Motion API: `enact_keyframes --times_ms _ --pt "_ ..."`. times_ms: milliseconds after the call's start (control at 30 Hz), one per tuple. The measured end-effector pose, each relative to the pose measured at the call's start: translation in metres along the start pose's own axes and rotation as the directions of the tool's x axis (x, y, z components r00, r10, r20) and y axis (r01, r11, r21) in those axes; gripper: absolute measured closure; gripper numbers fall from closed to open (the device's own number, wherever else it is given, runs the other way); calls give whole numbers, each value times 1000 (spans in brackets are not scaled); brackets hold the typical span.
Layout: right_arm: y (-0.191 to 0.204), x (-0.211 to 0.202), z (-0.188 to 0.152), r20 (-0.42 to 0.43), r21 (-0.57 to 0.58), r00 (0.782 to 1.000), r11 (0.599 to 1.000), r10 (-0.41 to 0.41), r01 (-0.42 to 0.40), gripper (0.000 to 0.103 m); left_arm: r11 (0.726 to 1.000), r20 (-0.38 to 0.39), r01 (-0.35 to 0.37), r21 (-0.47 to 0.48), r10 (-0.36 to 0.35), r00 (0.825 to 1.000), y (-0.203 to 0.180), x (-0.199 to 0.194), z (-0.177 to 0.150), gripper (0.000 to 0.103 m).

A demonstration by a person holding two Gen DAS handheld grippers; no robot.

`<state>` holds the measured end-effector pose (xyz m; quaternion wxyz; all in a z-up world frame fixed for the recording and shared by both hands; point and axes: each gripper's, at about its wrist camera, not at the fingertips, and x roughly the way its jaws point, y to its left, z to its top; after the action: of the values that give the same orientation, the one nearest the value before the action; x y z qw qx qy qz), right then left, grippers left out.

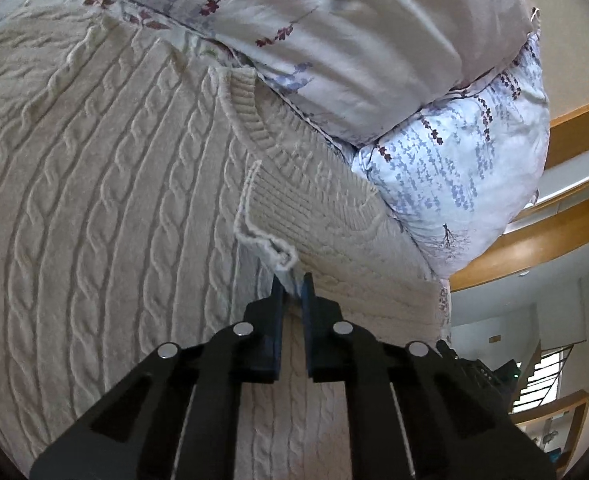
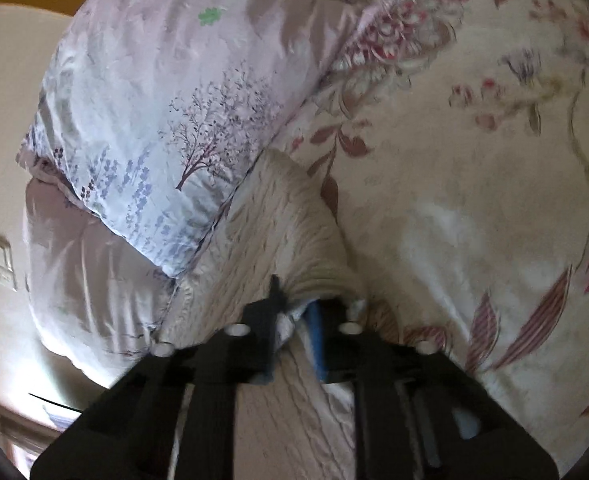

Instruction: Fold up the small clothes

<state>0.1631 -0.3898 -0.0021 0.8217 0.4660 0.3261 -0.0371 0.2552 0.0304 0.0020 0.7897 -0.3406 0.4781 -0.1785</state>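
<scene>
Now both grippers are at work on one cream cable-knit sweater, which lies spread over a bed, its knitted ropes running across most of the left wrist view. The left gripper has its two dark fingers drawn nearly together, with only a thin slit between the tips, and they pinch an edge of the sweater just below a ribbed band from which a loose strand of yarn curls. A second ribbed hem lies further along the same garment, close to a pile of pillows printed with purple sprigs. These pillows press against the sweater's far edge, near the edge of the bed, beyond which wooden shelving shows.

The right gripper is clamped on a bunched fold of the same sweater; knit fabric is gathered between the black finger and the blue-padded one and humps up just ahead of the tips. The right wrist view is blurred. To its left side sits a pillow with a printed tree, touching the sweater. On the other side a floral bedspread with red leaves stretches away beneath the garment.
</scene>
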Motion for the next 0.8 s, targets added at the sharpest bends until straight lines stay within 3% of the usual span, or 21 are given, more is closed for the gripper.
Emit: enact_keyframes --times_ms 100,200,400,500,567,600,633,667,733,800 --pt "24 -13 -7 46 -118 998 993 32 -26 94 999 27 16 42 -17 999 -3 -14 4 96" --pt "35 -14 -17 43 -167 999 986 27 -20 94 997 69 -21 81 15 997 -1 -30 7 96" --pt "19 4 -33 26 -174 992 976 -126 128 94 997 23 -70 26 69 997 26 -20 4 95" --pt "17 6 -37 23 -186 989 971 -149 151 93 996 33 -78 50 76 997 24 -20 3 91" --pt "18 2 -39 30 -200 988 968 -149 152 76 998 23 -51 38 50 998 27 -26 3 87" --pt "19 -2 -41 36 -206 989 967 -143 147 68 999 19 -39 35 39 999 28 -30 2 77" --pt "20 -8 -43 46 -215 990 966 -135 142 50 999 18 -19 33 18 1000 30 -38 1 63" --pt "21 -13 -45 56 -225 991 966 -118 127 43 999 24 3 33 -4 1000 34 -50 -1 58" --pt "24 -23 -50 80 -250 990 959 -115 131 41 999 55 12 38 -14 998 44 -74 -5 48" --pt "30 -28 -55 100 -277 989 951 -112 136 41 999 114 -9 32 5 993 63 -110 -7 47"
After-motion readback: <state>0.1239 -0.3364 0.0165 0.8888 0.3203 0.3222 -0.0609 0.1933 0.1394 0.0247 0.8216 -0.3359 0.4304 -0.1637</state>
